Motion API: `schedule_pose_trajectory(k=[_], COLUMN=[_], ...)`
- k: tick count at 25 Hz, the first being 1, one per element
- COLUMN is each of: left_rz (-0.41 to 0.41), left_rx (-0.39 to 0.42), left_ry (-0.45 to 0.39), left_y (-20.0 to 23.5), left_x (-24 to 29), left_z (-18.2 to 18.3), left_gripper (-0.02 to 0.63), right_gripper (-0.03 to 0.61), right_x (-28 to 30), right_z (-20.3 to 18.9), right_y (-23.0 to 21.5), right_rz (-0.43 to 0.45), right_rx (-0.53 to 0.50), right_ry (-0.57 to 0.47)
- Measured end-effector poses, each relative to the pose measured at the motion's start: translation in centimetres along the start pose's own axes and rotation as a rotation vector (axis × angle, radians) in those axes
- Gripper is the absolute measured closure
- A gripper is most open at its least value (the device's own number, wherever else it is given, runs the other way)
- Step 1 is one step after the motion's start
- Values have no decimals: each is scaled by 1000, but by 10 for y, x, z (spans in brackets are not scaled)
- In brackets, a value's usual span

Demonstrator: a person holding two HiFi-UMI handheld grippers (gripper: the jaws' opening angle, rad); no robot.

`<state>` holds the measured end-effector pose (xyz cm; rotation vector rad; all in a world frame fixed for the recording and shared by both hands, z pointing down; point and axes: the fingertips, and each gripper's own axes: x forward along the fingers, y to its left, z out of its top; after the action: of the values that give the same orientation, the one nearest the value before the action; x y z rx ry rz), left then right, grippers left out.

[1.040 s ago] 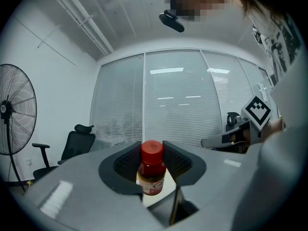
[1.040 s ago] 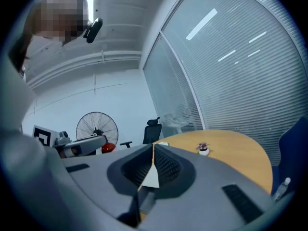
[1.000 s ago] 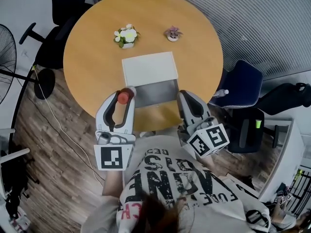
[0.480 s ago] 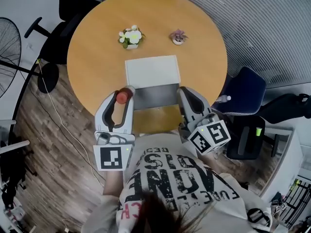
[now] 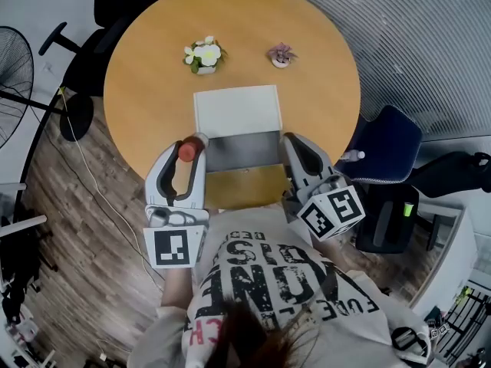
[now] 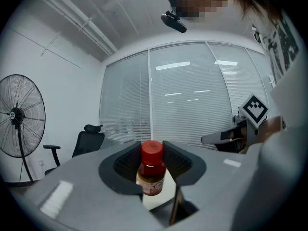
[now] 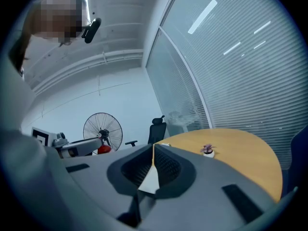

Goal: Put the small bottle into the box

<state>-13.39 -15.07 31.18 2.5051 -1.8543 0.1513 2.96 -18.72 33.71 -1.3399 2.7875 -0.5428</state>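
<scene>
The small bottle (image 5: pixel 186 151) has a red cap and an amber body with a label. My left gripper (image 5: pixel 188 147) is shut on it, holding it upright just left of the box's near left corner. In the left gripper view the bottle (image 6: pixel 151 173) stands between the two dark pads (image 6: pixel 128 163). The white box (image 5: pixel 240 150) lies open on the round wooden table (image 5: pixel 146 83), its lid (image 5: pixel 236 110) folded back and its grey inside showing. My right gripper (image 5: pixel 294 144) is shut with nothing in it, next to the box's right side; its jaws meet at the tips in the right gripper view.
Two small potted plants (image 5: pixel 201 54) (image 5: pixel 281 54) stand on the far part of the table. A floor fan (image 5: pixel 11 83) and a black office chair (image 5: pixel 115 2) are to the left, and a blue chair (image 5: pixel 387 140) is to the right. A cable (image 5: pixel 84 182) crosses the wood floor.
My left gripper has drifted slightly to the left with the bottle still in it. The right gripper has stayed beside the box.
</scene>
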Motion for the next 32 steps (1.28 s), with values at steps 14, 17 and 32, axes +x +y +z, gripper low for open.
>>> schedule_pose_trajectory(k=[14, 17, 32], left_rz=[62, 41, -127], left_rx=[24, 28, -7], left_ry=[-42, -42, 9], left_y=[28, 26, -17], left_x=[5, 11, 50], left_z=[19, 21, -6], left_gripper=[468, 466, 468], right_gripper=[563, 563, 563], right_x=[1, -2, -17], right_z=[-3, -6, -26], right_y=[-19, -21, -42], right_rz=[-33, -53, -149], right_rx=[26, 40, 94], right_ry=[6, 9, 26])
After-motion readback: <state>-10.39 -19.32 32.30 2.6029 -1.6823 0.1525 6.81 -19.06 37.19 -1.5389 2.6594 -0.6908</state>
